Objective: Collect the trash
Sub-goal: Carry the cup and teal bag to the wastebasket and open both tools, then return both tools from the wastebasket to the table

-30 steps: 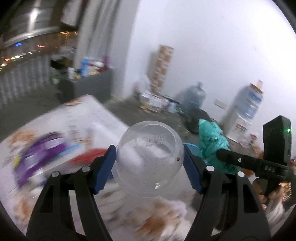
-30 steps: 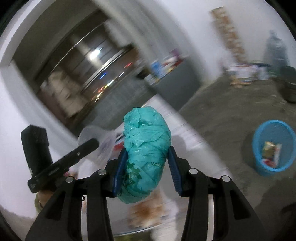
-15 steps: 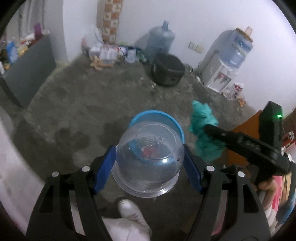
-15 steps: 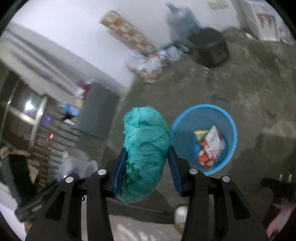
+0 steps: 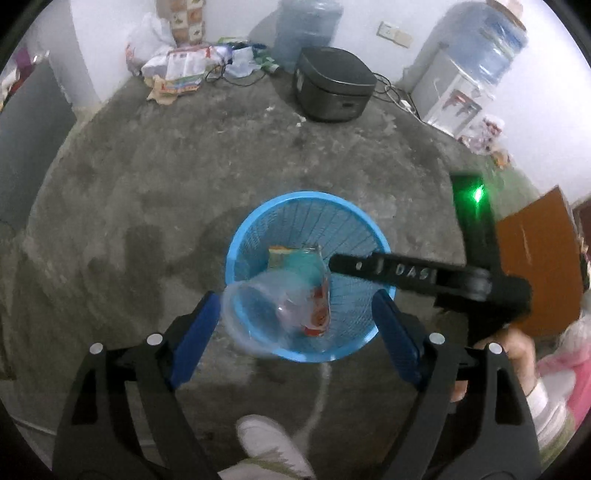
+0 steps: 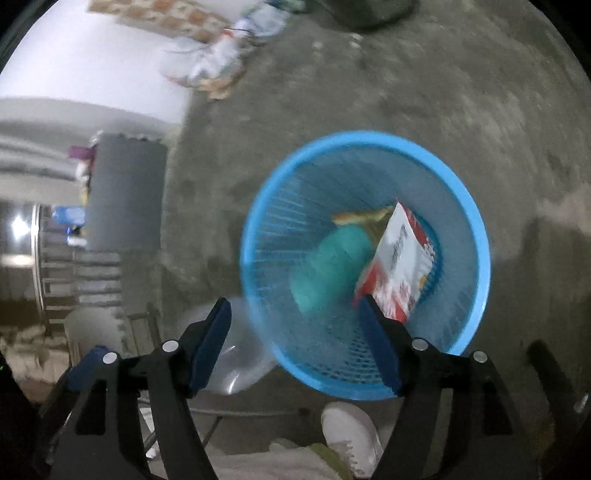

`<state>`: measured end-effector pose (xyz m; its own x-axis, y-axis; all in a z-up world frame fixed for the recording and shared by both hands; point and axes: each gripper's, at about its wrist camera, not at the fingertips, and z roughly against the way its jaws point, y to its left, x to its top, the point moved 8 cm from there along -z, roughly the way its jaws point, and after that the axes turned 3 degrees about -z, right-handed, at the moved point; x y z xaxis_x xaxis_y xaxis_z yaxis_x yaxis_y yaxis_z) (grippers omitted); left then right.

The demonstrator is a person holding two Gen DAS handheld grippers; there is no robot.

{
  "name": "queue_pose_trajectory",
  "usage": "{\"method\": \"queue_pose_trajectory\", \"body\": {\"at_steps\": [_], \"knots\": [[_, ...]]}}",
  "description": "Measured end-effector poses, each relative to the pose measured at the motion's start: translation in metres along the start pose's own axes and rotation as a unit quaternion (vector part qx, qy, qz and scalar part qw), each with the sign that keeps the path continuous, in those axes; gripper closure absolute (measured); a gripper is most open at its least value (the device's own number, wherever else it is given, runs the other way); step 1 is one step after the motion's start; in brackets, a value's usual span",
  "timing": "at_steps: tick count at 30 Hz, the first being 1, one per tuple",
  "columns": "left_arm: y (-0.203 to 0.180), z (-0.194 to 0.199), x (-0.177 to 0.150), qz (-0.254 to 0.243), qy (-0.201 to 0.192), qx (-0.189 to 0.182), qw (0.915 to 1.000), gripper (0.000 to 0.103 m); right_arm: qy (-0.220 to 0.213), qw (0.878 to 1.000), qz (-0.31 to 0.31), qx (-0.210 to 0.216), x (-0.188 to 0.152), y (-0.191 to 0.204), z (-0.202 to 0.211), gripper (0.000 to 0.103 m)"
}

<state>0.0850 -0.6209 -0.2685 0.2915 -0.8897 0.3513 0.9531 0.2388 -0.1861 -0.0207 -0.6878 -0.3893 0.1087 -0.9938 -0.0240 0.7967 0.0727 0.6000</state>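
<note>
While poised over blue basket [image 5: 236, 254], left gripper [image 5: 295, 328] fingers just parted, clear cup [image 5: 266, 310] loose between; right gripper [image 6: 295, 339] fingers just spread, empty, teal bag [image 6: 332, 266] inside basket

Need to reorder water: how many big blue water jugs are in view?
2. One jug stands on the floor against the back wall, behind the black appliance; the other sits atop the white dispenser at the right. Others may be hidden.
</note>
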Motion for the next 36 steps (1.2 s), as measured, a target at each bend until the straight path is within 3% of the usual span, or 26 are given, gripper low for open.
{"method": "queue_pose_trajectory", "body": {"at_steps": [3,10,15,19,25,28,31,36], "knots": [[-0.003,0.003,0.003,0.016,-0.012,-0.014,0.9997,0.023,-0.013,1.0,-0.012,0.019,-0.005,-0.005,0.007,0.033],[-0.014,0.049,0.003,0.015,-0.062,-0.021,0.9977,0.023,-0.065,0.998,0.019,0.008,-0.02,0.016,0.05,0.033],[-0.019,0.108,-0.009,0.008,-0.1,-0.019,0.9948,0.023,-0.127,0.989,0.076,-0.018,-0.045,0.057,0.096,0.027],[-0.019,0.173,-0.025,0.001,-0.148,-0.011,0.9889,0.02,-0.185,0.972,0.14,-0.033,-0.072,0.1,0.14,0.014],[-0.011,0.275,-0.072,-0.008,-0.225,0.024,0.9741,0.018,-0.282,0.929,0.226,-0.076,-0.122,0.153,0.206,0.006],[-0.002,0.312,-0.102,0.004,-0.248,0.031,0.9684,0.017,-0.332,0.901,0.259,-0.098,-0.15,0.172,0.234,0.006],[0.01,0.343,-0.134,0.024,-0.266,0.041,0.9629,0.017,-0.375,0.866,0.3,-0.139,-0.179,0.193,0.255,0.006],[0.038,0.383,-0.192,0.059,-0.287,0.08,0.9527,0.017,-0.419,0.815,0.366,-0.163,-0.223,0.225,0.274,0.006]]}}
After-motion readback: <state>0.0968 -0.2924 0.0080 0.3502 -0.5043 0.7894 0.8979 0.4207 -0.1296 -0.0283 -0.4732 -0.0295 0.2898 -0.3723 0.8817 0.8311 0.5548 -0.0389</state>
